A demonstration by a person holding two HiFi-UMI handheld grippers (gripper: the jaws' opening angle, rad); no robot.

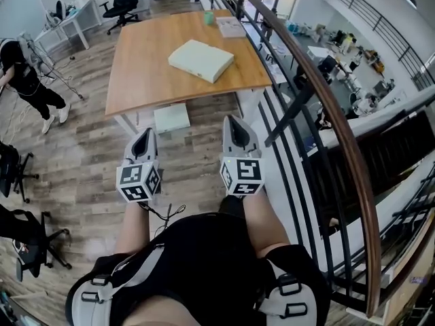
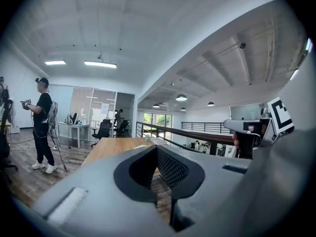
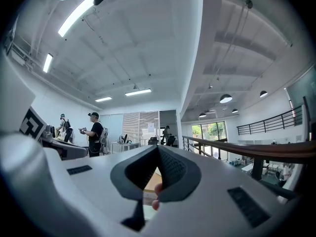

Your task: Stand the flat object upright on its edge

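The flat object is a pale cream box (image 1: pixel 200 60) lying flat on a wooden table (image 1: pixel 136 80), towards its right side. Both grippers hang over the floor, short of the table's near edge, and point towards it. My left gripper (image 1: pixel 144 134) is shut with nothing in it; in its own view the jaws (image 2: pixel 157 151) meet in front of the tabletop (image 2: pixel 113 144). My right gripper (image 1: pixel 235 122) is also shut and empty, its jaws (image 3: pixel 158 151) closed together. Neither gripper touches the box.
A dark railing with a wooden handrail (image 1: pixel 319 94) runs close along the right. A white flat thing (image 1: pixel 171 118) lies on the floor under the table. A green cup (image 1: pixel 209 17) and a booklet (image 1: pixel 231 26) sit at the table's far end. A person (image 1: pixel 27 80) and office chairs (image 1: pixel 20 168) are at the left.
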